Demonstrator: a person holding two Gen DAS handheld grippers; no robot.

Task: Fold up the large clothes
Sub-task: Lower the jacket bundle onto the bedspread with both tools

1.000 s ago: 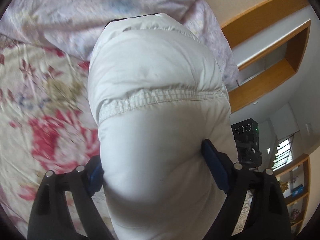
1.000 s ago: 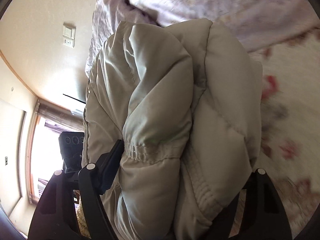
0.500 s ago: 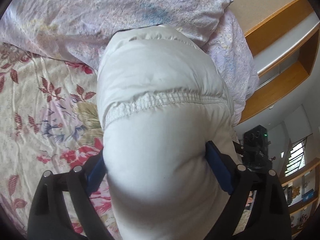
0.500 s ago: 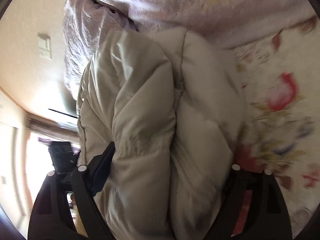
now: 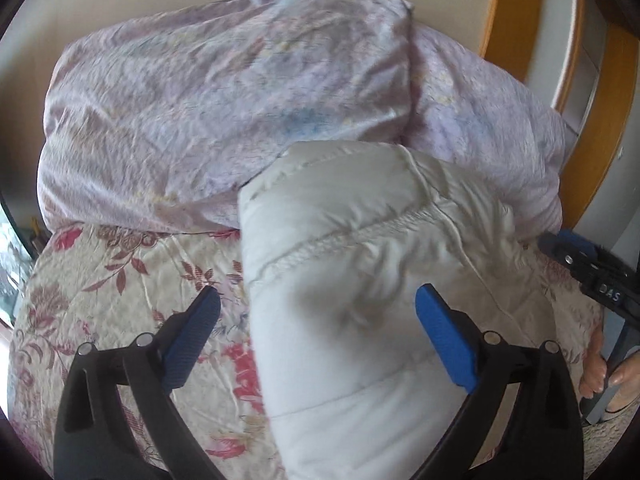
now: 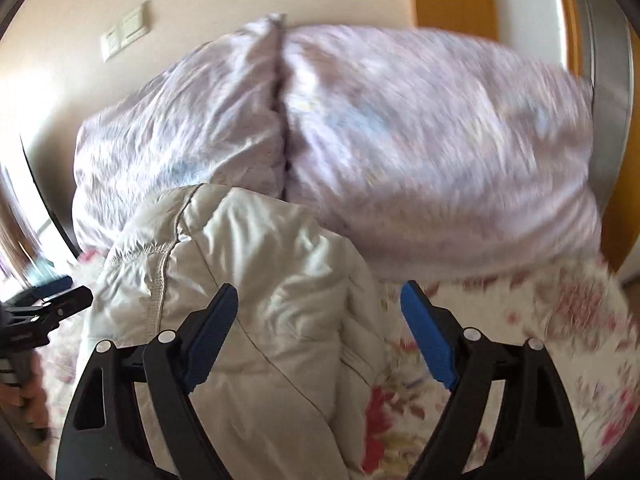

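A folded white puffer jacket [image 5: 360, 280] lies as a thick bundle on the floral bedsheet [image 5: 120, 280], its far end against the pillows. My left gripper [image 5: 318, 312] is open over the jacket's left edge, its blue pads apart and clear of the fabric. The jacket also shows in the right wrist view [image 6: 248, 280]. My right gripper [image 6: 318, 316] is open over the jacket's right edge. The right gripper shows at the right edge of the left wrist view [image 5: 592, 272], and the left gripper at the left edge of the right wrist view [image 6: 48, 304].
Two lilac pillows [image 5: 224, 100] lie along the head of the bed against a cream wall with a switch plate [image 6: 124, 34]. A wooden frame [image 5: 600, 128] stands at the right. The floral sheet spreads on both sides of the jacket.
Both grippers were shut on the jacket and carrying it. The jacket now rests on the bed, both sets of jaws have opened, and both views have tilted level.
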